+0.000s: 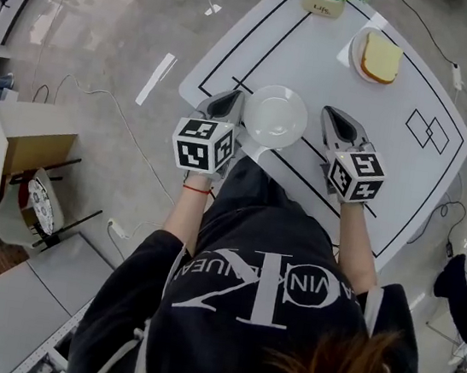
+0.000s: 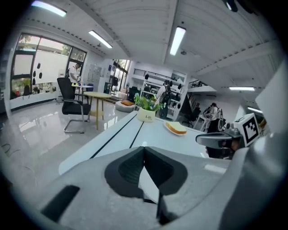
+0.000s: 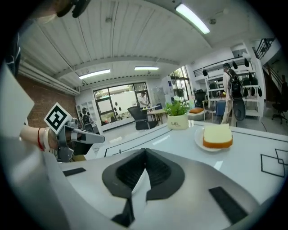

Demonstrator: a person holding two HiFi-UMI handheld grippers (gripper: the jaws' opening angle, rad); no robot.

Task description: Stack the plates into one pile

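- Empty plate (image 1: pixel 275 116) at frame centre on desk (image 1: pixel 320 64); bread plate (image 1: pixel 356 52) upper right.
- Left tool (image 1: pixel 236 97) and right tool (image 1: pixel 330 115) clenched on nothing, flanking the empty plate.
- Probably stiff, slick, breakable: pinch at rim.

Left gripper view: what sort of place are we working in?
Probably an open-plan lab or office: a white table marked with black lines, an office chair on a glossy floor, and shelving under ceiling strip lights.

Bright ceiling strip lights (image 2: pixel 176 40) (glare on floor), sharp centres, fisheye-warped, dark-vignetted edges.
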